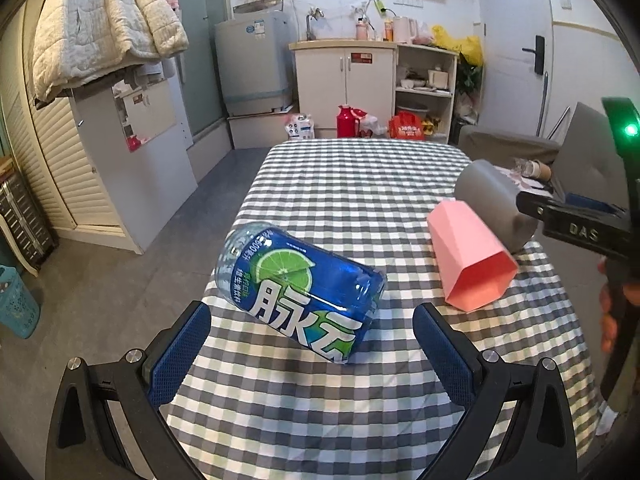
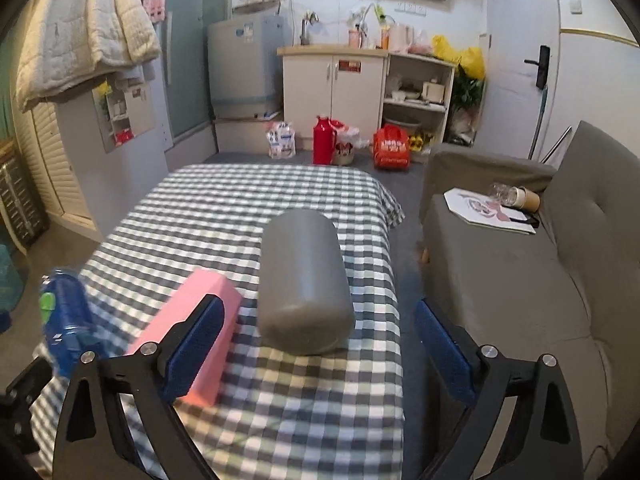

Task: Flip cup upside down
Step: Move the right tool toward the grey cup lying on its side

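Note:
A grey cup [image 2: 304, 280] lies on its side on the checked tablecloth [image 2: 240, 208], its closed base toward my right gripper [image 2: 320, 340], which is open just short of it. A pink faceted cup [image 2: 192, 332] lies on its side to its left, behind my right gripper's left finger. In the left wrist view the pink cup [image 1: 468, 256] shows its open mouth, with the grey cup [image 1: 494, 204] behind it. My left gripper [image 1: 312, 344] is open and empty, near a cut blue bottle [image 1: 300, 288] lying on its side.
The blue bottle also shows in the right wrist view [image 2: 68, 320], at the table's left edge. A grey sofa [image 2: 520, 280] with a white board [image 2: 488, 210] stands to the right of the table. Cabinets and red items stand on the floor beyond.

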A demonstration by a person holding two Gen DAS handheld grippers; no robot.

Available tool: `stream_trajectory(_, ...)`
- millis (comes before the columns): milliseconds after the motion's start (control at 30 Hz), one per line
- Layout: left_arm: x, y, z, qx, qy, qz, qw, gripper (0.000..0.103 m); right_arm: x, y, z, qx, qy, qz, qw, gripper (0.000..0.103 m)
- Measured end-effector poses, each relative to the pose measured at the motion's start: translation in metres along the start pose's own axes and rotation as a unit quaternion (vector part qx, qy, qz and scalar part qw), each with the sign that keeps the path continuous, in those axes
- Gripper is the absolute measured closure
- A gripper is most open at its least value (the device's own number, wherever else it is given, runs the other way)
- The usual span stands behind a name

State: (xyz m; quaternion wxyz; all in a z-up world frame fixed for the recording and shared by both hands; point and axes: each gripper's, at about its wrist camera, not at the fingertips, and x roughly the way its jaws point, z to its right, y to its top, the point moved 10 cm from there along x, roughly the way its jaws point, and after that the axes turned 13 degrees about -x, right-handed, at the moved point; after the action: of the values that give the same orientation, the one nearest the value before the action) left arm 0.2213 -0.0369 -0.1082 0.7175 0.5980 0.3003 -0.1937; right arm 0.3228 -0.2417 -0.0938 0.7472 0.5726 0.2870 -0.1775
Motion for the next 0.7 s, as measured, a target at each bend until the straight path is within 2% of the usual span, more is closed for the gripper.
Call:
stream_trajectory(300,0.021,-0.002,0.004,-0.015,0.011,-0.016,0.9997,0.000,0.047,-0.005,-0.007,0.002,0.031,-0.029,0.999,0.017)
stream_trajectory(400,0.025,-0.001,0.006,-0.018,0.011,-0.019,0.9996,0.000,0.058,-0.009,-0.011,0.003,0.046,-0.044,0.998,0.027)
stream_trajectory(467,0.026,0.000,0.007,-0.019,0.012,-0.019,0.9996,0.000,0.061,-0.011,-0.012,0.008,0.050,-0.048,0.998,0.031)
stream_trajectory(700,0.025,0.002,0.005,-0.018,0.018,-0.019,0.9995,0.000,0.047,-0.027,-0.010,0.007,0.047,-0.057,0.997,0.031)
